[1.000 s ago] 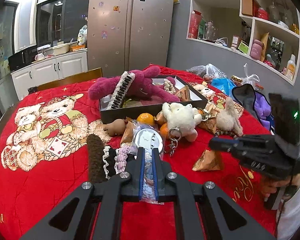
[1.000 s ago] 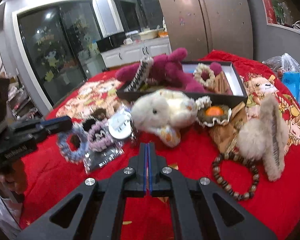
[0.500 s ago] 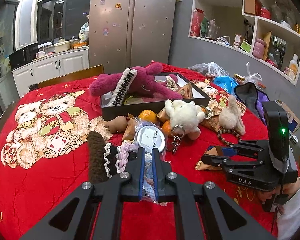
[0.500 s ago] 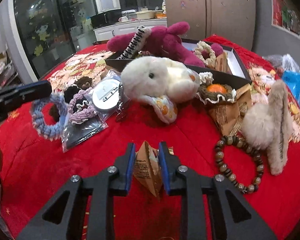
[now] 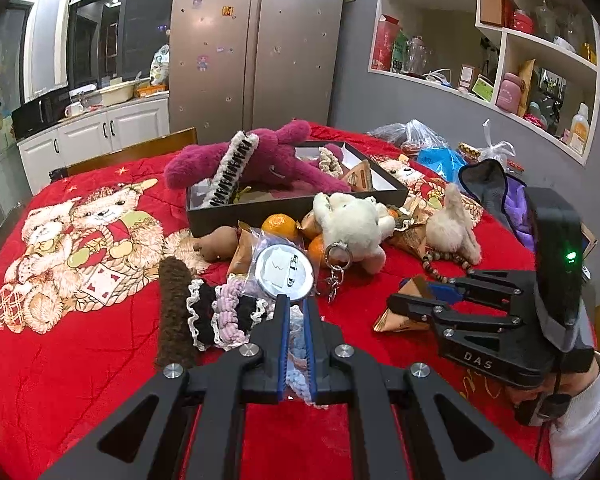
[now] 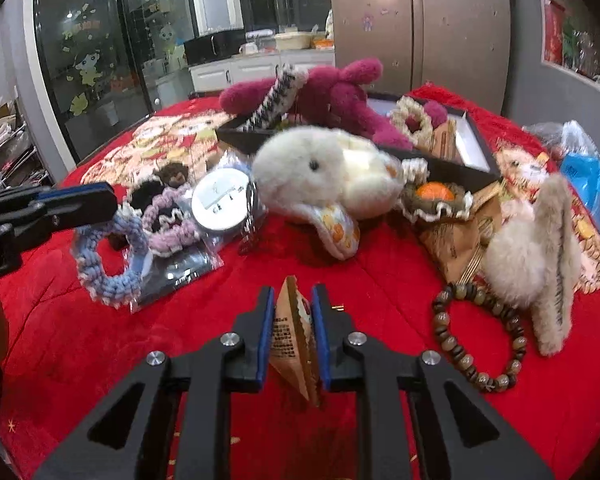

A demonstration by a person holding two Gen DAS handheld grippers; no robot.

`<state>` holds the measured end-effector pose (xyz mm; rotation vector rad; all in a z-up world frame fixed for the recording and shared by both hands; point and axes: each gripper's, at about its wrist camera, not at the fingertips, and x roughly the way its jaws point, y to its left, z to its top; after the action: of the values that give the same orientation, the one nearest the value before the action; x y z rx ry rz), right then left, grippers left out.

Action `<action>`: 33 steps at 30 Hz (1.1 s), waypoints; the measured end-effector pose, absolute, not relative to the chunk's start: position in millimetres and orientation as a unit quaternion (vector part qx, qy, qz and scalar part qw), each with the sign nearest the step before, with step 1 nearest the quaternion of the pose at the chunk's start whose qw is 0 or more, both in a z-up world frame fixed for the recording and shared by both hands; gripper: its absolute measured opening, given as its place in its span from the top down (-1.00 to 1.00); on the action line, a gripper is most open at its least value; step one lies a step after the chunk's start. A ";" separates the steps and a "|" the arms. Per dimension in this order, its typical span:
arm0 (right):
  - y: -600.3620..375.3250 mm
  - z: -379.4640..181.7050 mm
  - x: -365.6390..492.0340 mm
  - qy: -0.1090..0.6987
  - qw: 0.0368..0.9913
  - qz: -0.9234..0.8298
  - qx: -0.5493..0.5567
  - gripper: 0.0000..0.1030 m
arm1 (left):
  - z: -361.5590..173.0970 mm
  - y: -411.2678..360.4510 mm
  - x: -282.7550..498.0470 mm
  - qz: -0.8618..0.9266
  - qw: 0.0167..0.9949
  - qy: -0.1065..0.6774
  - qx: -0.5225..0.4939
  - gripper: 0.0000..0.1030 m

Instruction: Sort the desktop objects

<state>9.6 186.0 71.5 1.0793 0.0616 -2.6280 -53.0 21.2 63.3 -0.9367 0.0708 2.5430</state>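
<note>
Red-clothed desk remains mostly unsorted before the black box: left claw clamps a blue scrunchie, right claw, jaws just closing, clamps a brown packet.

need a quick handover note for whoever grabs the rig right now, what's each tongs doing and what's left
Left tongs: shut on the blue knitted scrunchie, low over the red cloth.
Right tongs: jaws have just been closing on the brown pyramid packet, which sits between the pads.
Black box: already holds the magenta plush and a few small items.
Left: white plush, bead bracelet, round tin, other scrunchies, oranges.
</note>
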 end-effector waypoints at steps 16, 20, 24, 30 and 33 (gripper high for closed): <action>193.8 104.7 24.5 -0.031 0.144 -0.940 0.307 0.67 | 66.9 15.6 -53.5 0.920 0.202 0.020 -0.334 0.86; 193.3 111.4 27.1 -0.029 0.143 -0.945 0.292 0.67 | 73.3 7.6 -54.1 0.925 0.193 0.008 -0.328 0.86; 199.3 126.8 31.3 -0.043 0.136 -0.952 0.271 0.66 | 89.3 4.0 -51.1 0.931 0.208 0.003 -0.299 0.86; 204.0 169.5 24.4 -0.045 0.130 -0.960 0.244 0.66 | 137.1 6.9 -60.1 0.938 0.225 -0.003 -0.266 0.86; 202.3 191.0 16.9 -0.038 0.125 -0.965 0.229 0.66 | 154.4 10.8 -68.7 0.942 0.214 0.006 -0.258 0.86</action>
<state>16.9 202.3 191.0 0.6680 -0.1101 -2.8112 -68.7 10.8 154.4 -0.7157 0.0159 2.6144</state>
